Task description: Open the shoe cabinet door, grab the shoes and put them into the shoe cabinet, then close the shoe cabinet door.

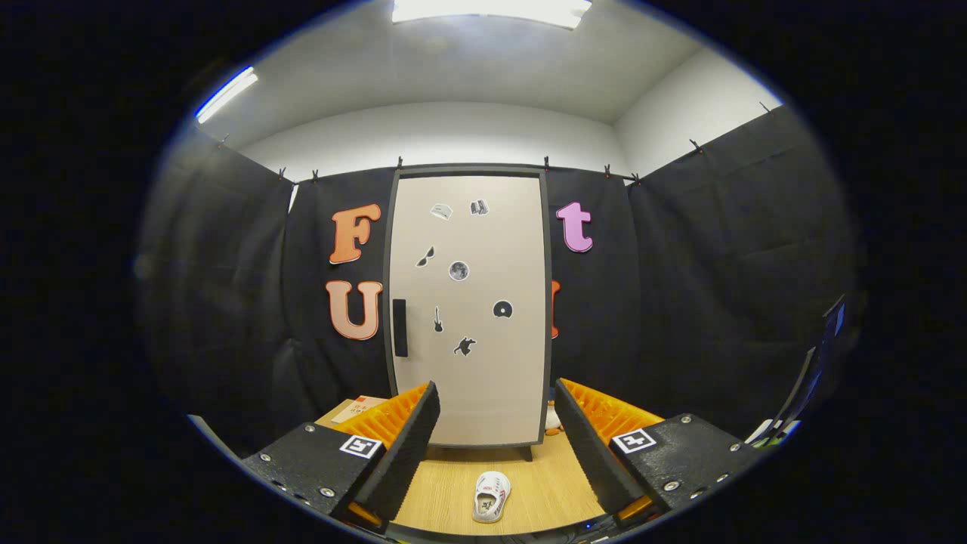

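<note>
The cabinet door [468, 310] stands shut beyond the fingers, its dark handle [400, 327] on the left edge. The shoe [491, 496] lies on the wooden floor [446, 491] between the fingers. The gripper [495, 431] is wide open, holding nothing. Best aim squarely for the handle first. Black cloth walls surround the cabinet.

A light wooden floor [453, 491] runs between the spread jaws of the gripper [496, 391] and on beyond them. Past the left jaw a flat tan card [358, 408] with red print lies on the wood. Just inside the right jaw's tip a small white and orange object [554, 420] sits, too hidden to identify. Black cloth [718, 287] hangs on clips [606, 170] far beyond the jaws, under white walls [438, 140] and two ceiling lights [491, 9]
</note>
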